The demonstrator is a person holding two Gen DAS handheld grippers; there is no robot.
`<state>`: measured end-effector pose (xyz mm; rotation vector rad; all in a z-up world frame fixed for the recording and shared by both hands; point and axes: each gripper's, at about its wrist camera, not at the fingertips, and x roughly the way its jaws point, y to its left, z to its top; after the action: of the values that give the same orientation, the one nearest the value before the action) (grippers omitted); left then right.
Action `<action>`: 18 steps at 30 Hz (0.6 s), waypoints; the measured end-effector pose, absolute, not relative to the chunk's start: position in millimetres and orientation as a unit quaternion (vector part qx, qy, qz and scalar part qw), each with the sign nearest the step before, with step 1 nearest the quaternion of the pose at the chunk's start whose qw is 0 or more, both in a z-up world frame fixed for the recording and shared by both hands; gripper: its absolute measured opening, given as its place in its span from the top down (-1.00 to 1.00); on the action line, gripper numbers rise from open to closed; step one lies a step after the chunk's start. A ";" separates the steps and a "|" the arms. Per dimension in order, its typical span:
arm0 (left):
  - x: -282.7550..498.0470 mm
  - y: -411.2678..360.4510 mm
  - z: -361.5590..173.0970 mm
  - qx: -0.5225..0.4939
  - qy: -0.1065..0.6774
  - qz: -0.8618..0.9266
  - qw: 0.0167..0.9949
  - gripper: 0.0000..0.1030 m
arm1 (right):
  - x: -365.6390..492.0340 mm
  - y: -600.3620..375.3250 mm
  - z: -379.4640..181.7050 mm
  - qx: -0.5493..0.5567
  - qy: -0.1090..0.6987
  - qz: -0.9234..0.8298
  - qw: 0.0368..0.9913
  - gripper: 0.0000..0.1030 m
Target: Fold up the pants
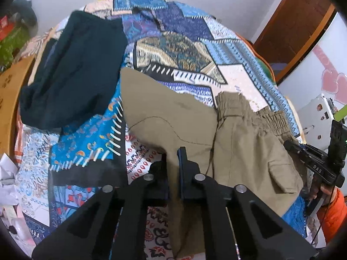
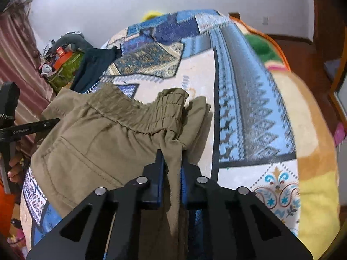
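Khaki pants (image 1: 169,119) lie on a patterned bed cover (image 1: 177,32). Their elastic waistband (image 1: 256,112) sits bunched at the right of the left wrist view, with a flap pocket (image 1: 282,173) below it. My left gripper (image 1: 173,158) is shut on a fold of the khaki cloth near the lower edge. In the right wrist view the pants (image 2: 91,143) spread to the left, waistband (image 2: 156,117) gathered in the middle. My right gripper (image 2: 172,158) is shut on the cloth just below the waistband's right end. Each gripper also shows at the edge of the other's view.
A dark teal garment (image 1: 71,71) lies on the bed's far left. Clutter and a green box (image 2: 67,65) crowd the left side beyond the bed. A wooden door (image 1: 292,28) and a white appliance (image 1: 314,117) stand at the right. A person's orange sleeve (image 1: 334,212) shows low right.
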<state>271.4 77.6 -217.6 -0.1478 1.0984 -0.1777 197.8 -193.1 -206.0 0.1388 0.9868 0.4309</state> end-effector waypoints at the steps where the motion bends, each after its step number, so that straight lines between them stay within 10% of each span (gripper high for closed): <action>1: 269.9 77.6 -213.1 -0.068 0.517 -0.083 0.849 0.89 | 197.0 -192.8 -202.0 0.062 0.465 0.205 0.859 0.83; 18: 261.3 103.4 -113.8 -0.015 0.407 -0.030 0.913 0.93 | 224.0 -145.0 -114.4 0.015 0.365 0.242 0.899 0.88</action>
<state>261.3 103.4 -113.8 -0.0307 0.8382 -0.0617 224.0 -145.0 -114.4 0.0301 0.7562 0.5007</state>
